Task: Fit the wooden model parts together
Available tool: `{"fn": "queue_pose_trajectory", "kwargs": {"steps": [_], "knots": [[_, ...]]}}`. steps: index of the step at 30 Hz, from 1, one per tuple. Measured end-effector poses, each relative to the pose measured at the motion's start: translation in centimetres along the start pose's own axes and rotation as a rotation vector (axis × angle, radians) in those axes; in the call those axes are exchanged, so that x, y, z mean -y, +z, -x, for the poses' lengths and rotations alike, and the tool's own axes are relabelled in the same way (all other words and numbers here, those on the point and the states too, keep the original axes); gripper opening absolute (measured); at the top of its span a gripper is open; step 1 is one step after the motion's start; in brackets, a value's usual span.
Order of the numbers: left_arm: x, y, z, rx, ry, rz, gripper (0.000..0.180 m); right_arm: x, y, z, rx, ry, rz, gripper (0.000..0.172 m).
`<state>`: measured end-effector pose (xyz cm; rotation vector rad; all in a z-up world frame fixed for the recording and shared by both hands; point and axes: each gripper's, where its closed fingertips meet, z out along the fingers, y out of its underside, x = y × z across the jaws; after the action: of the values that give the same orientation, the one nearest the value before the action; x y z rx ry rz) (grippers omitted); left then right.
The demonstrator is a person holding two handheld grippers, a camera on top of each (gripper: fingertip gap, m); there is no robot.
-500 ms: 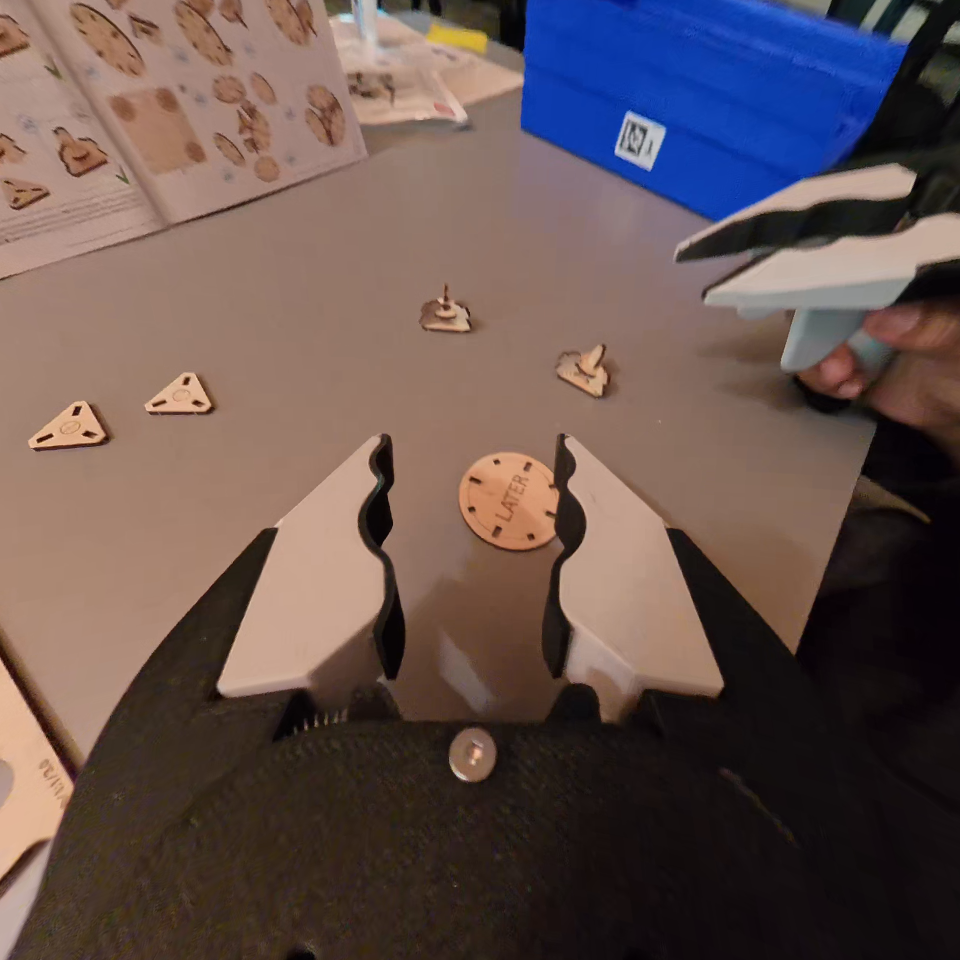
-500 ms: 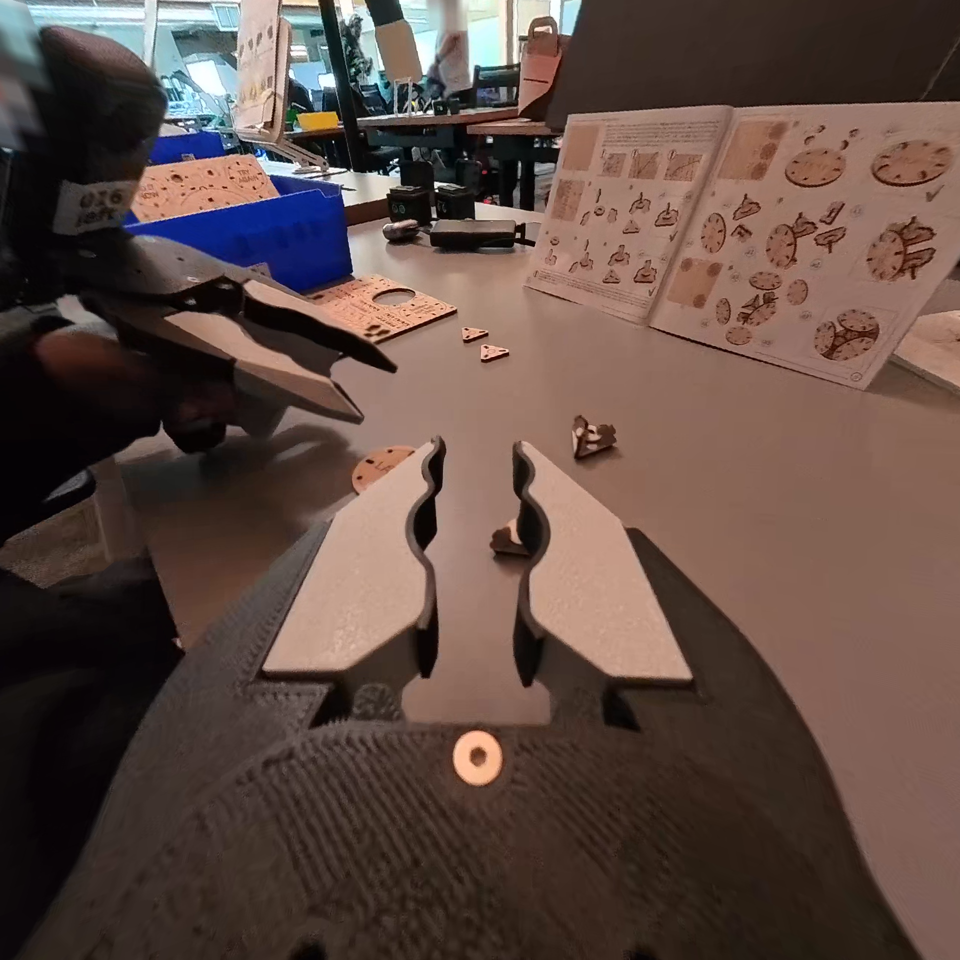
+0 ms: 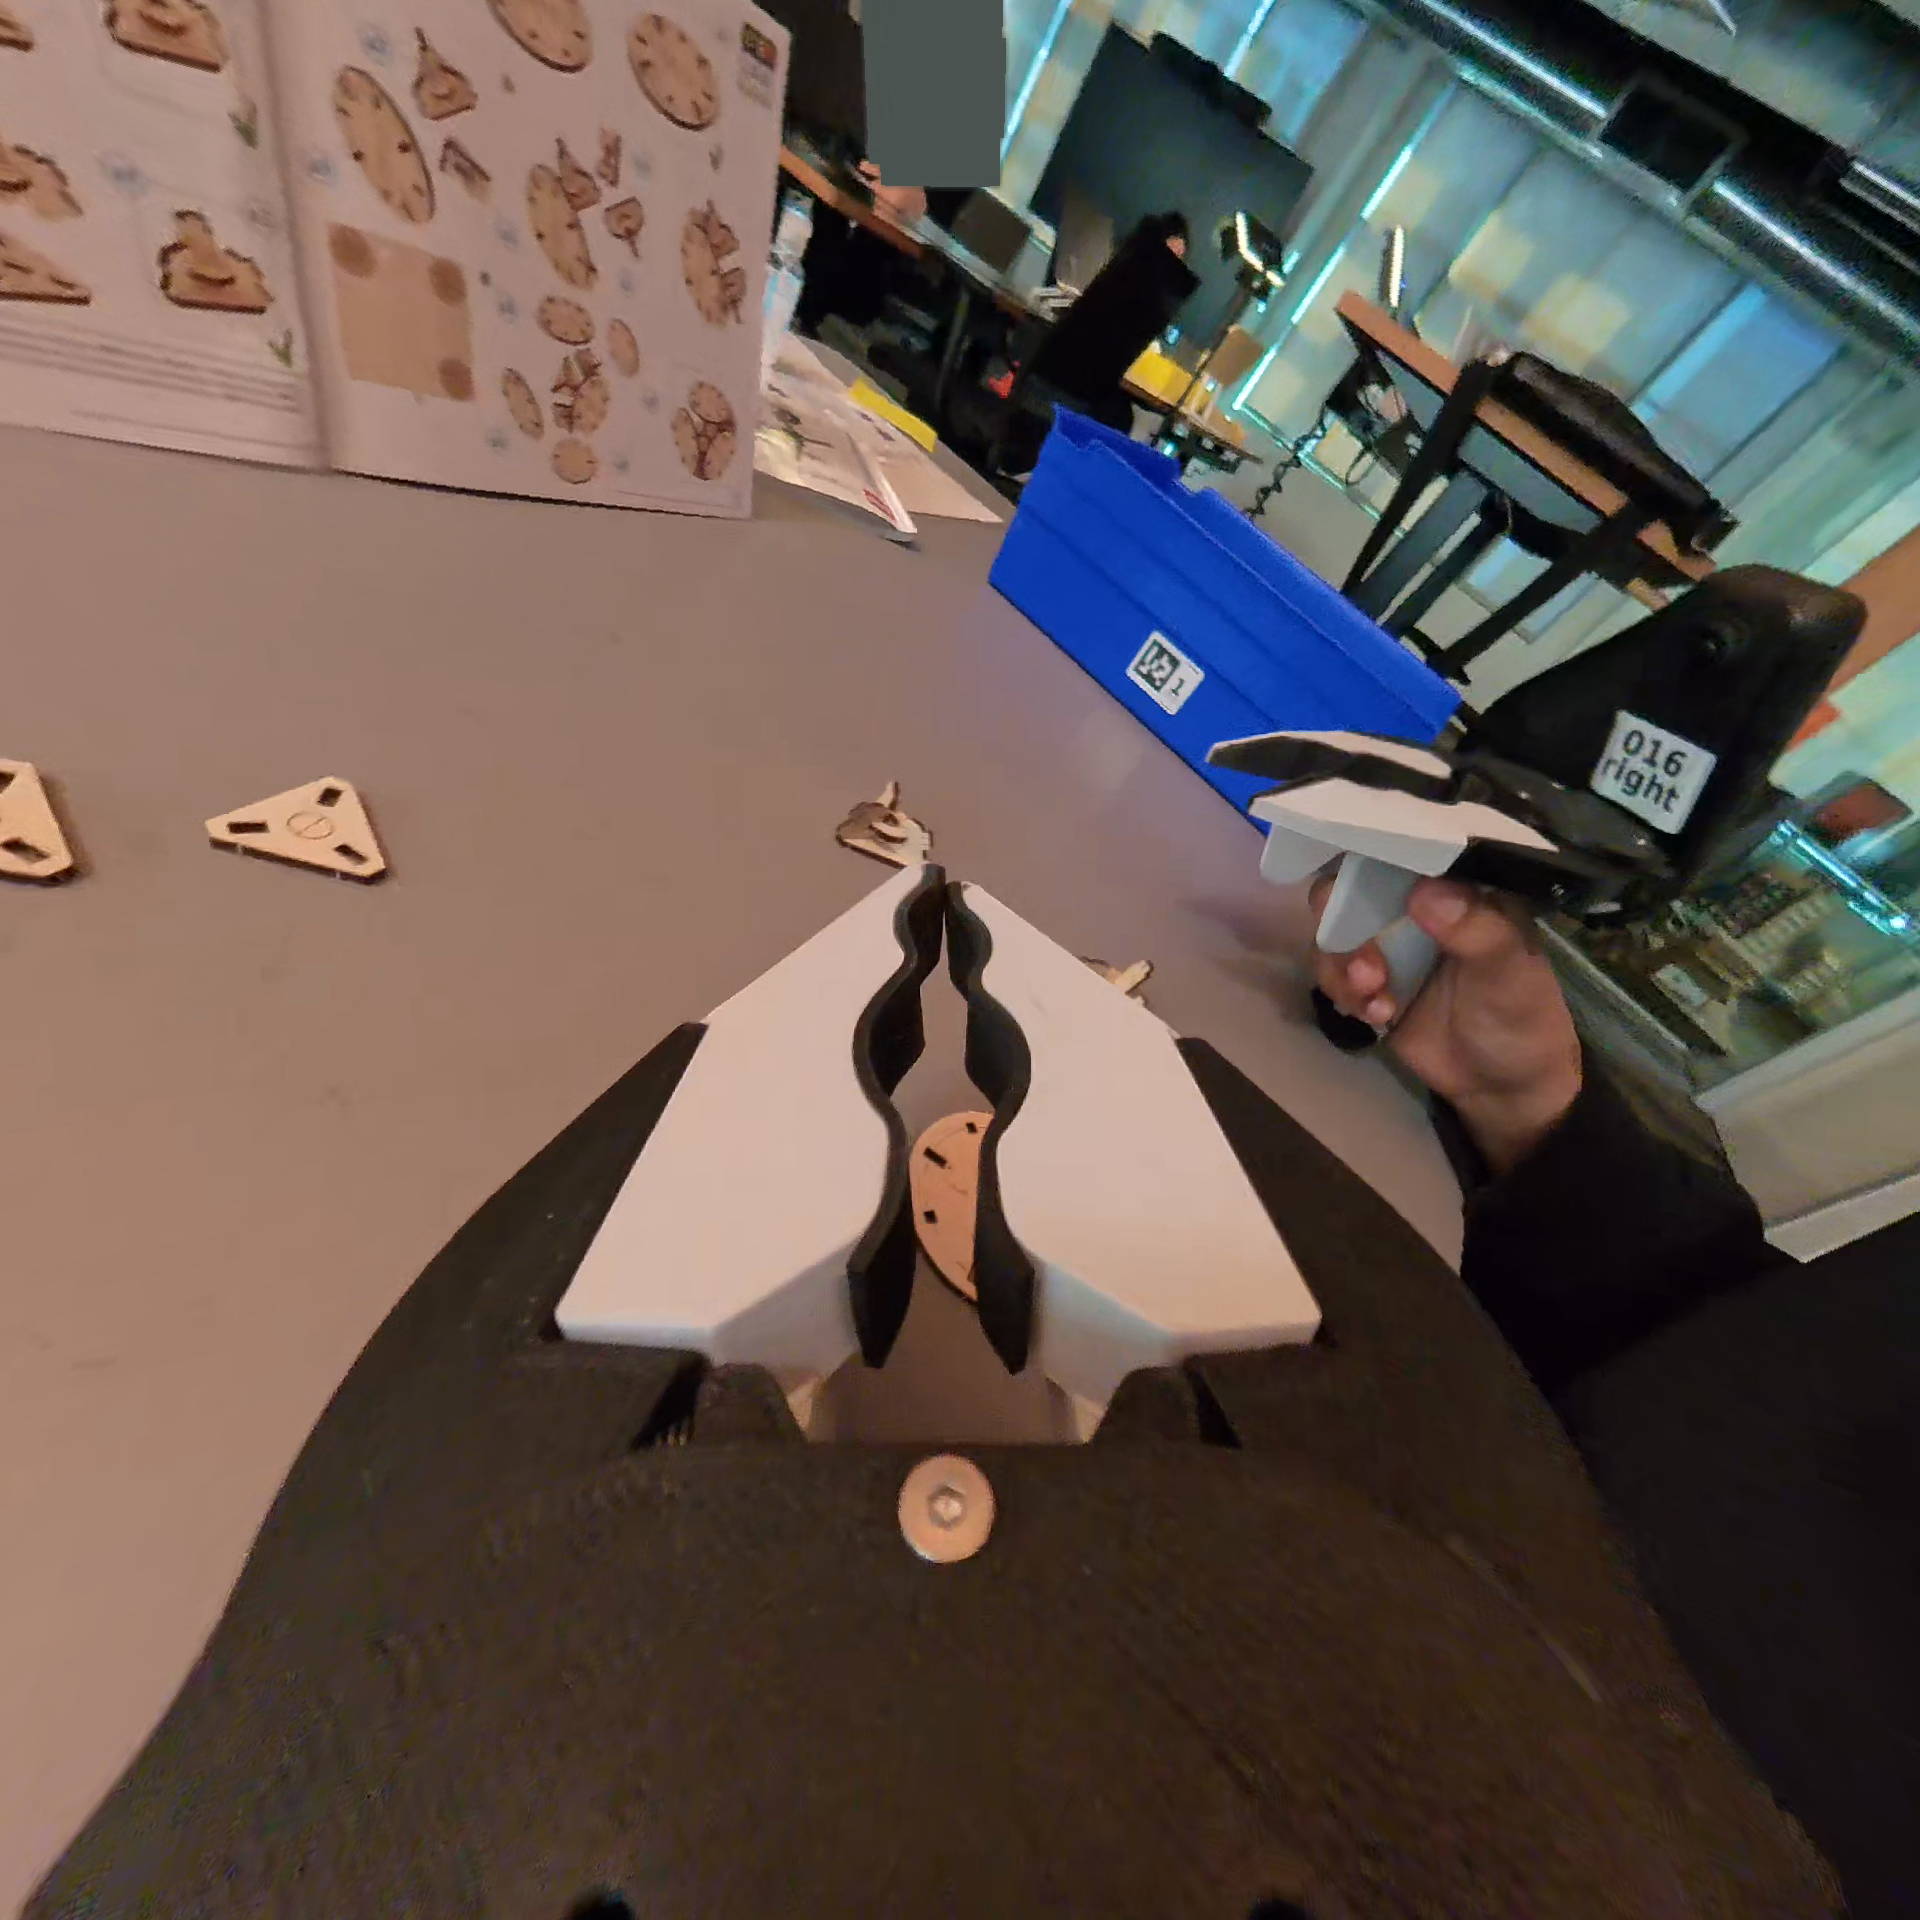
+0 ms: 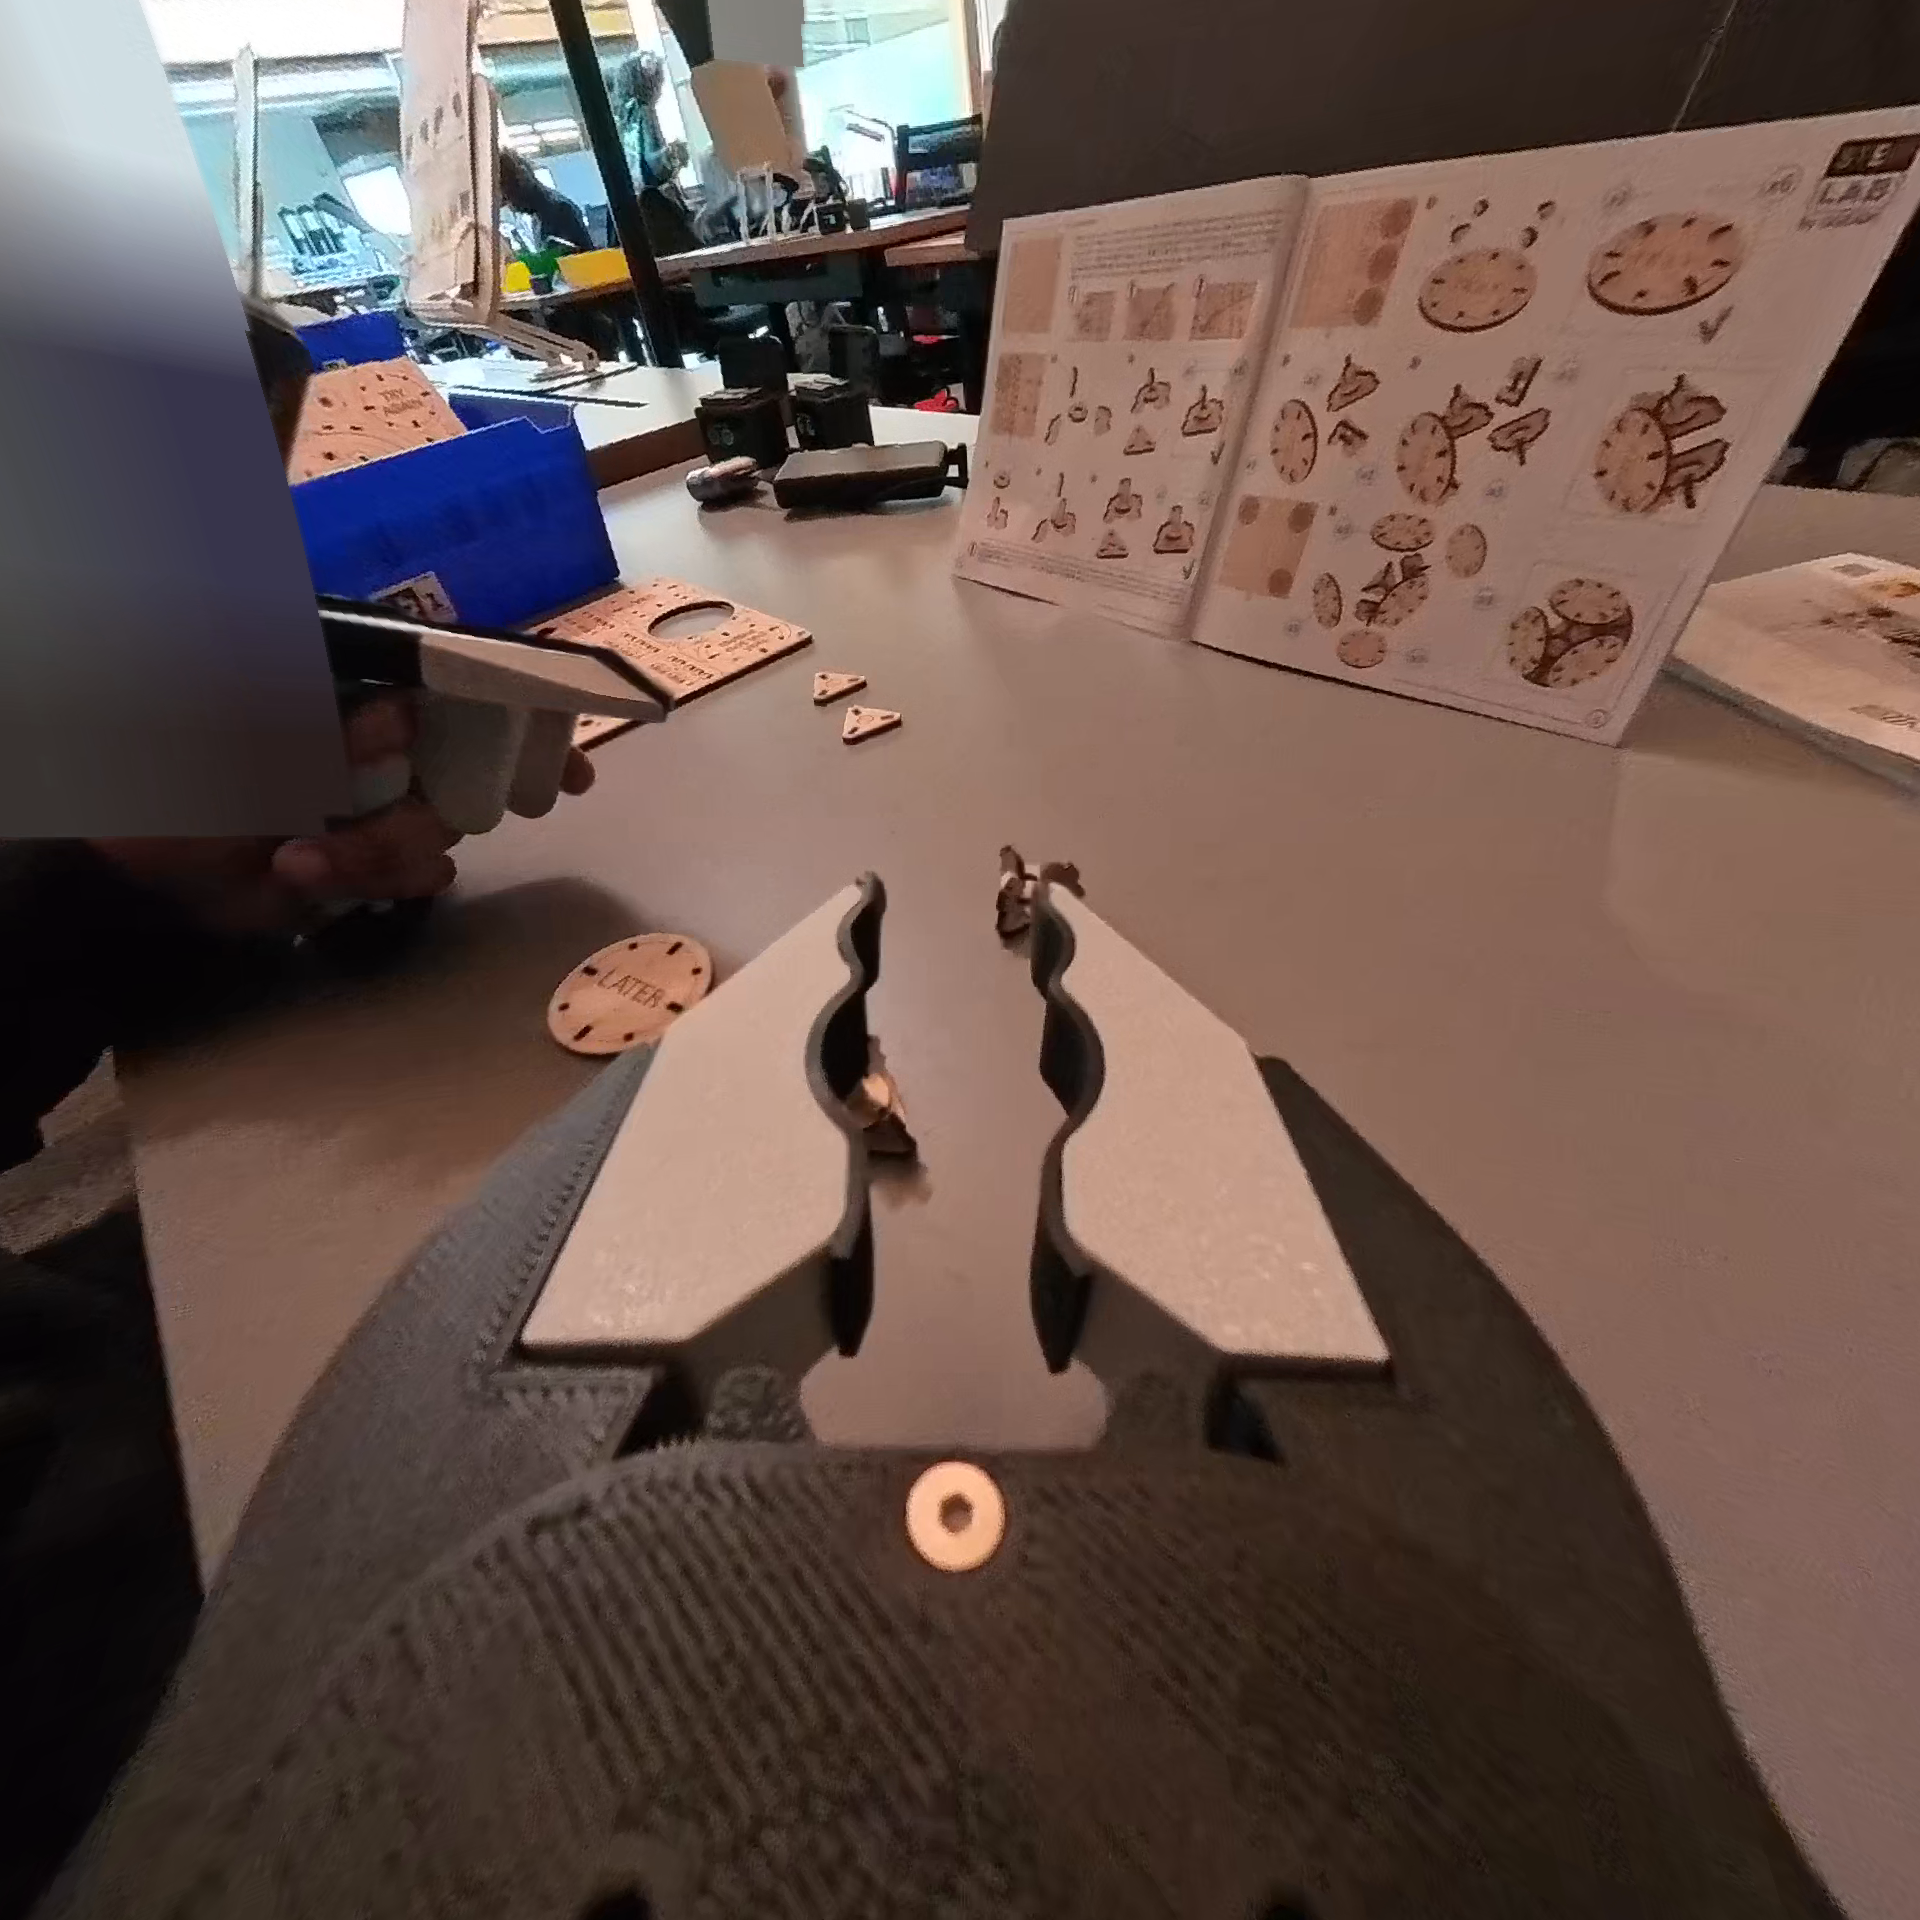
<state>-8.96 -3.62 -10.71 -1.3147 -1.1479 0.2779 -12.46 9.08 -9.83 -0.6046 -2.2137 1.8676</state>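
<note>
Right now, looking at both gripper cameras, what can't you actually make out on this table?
- Round wooden disc: left wrist view, mostly hidden under the shut left gripper.
- Small wooden assembly: same view, only a tip shows past the right-hand finger.
- Small wooden piece: right wrist view, partly behind a finger of the open right gripper; shape unclear.
- Blue bin: a blurred patch cuts off its left side.

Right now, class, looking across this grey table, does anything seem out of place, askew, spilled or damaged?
Nothing stands out. The wooden disc, two triangular pieces and two small assembled pieces lie scattered but intact on the table. The booklet stands propped open, and the blue bin sits upright. No spill shows.
</note>
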Motion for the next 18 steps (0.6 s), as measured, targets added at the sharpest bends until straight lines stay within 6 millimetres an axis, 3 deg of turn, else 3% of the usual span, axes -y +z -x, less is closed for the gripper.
{"fn": "queue_pose_trajectory", "kwargs": {"steps": [7, 18], "knots": [[0.3, 0.0, -0.5, -0.004, 0.047, -0.021, 0.0, -0.2, 1.2, -0.1, -0.011, -0.039, 0.032, 0.026], [0.7, -0.5, -1.2, -0.05, 0.063, -0.065, 0.011, 0.3, 0.7, 0.4, -0.032, -0.107, -0.016, 0.021]]}}
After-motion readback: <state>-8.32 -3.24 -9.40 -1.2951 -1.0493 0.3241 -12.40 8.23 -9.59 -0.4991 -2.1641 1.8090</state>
